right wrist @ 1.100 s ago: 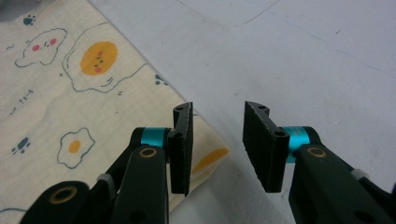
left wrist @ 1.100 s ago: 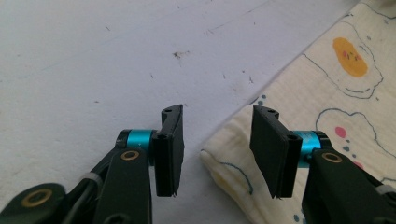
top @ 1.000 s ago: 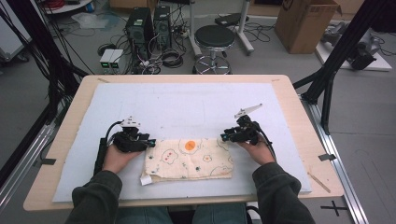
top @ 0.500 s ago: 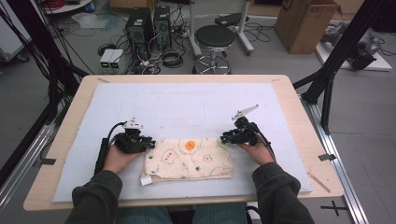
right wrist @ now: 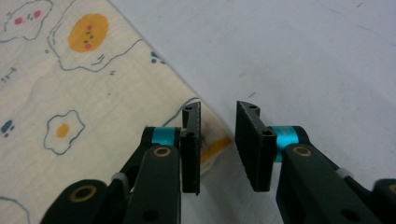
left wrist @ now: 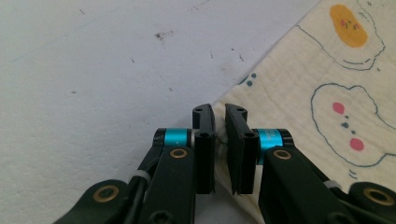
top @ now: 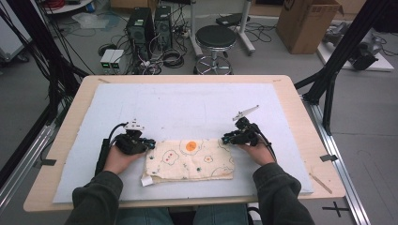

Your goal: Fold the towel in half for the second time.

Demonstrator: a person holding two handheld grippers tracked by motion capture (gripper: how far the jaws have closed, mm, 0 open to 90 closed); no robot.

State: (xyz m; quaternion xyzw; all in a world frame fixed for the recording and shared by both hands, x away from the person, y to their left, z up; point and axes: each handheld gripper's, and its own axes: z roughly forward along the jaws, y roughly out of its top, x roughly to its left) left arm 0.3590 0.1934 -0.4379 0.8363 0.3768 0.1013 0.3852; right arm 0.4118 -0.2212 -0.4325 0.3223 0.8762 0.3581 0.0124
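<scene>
**Both grippers at the far corners of the folded cloth**

I see the table (top: 300, 117) from above, a wooden top almost wholly covered by a pale mat (top: 187, 108). On the near half of the mat lies the cloth (top: 190, 159), cream with outlined egg shapes and one orange blob, folded into a flat rectangle with a small white tag at its near left corner. It sits between my two hands, its long edges running left to right.

My left gripper (top: 141, 144) rests at the cloth's far left corner. In the left gripper view its jaws (left wrist: 219, 149) have just been closing; they stand almost together, a narrow slit left between the pads, and the corner edge of the cloth (left wrist: 317, 93) runs into that slit. I read this as a pinch on the corner.

My right gripper (top: 230, 138) rests at the far right corner. In the right gripper view the jaws (right wrist: 218, 149) stand clearly apart. The cloth (right wrist: 93, 93) lies under and beside the left-hand jaw in that view, its hem corner with a yellow-orange mark reaching into the gap; the other jaw is over bare mat (right wrist: 303, 56). Neither pad presses on fabric there.

Both forearms come in from the near edge in dark sleeves (top: 98, 197).
</scene>
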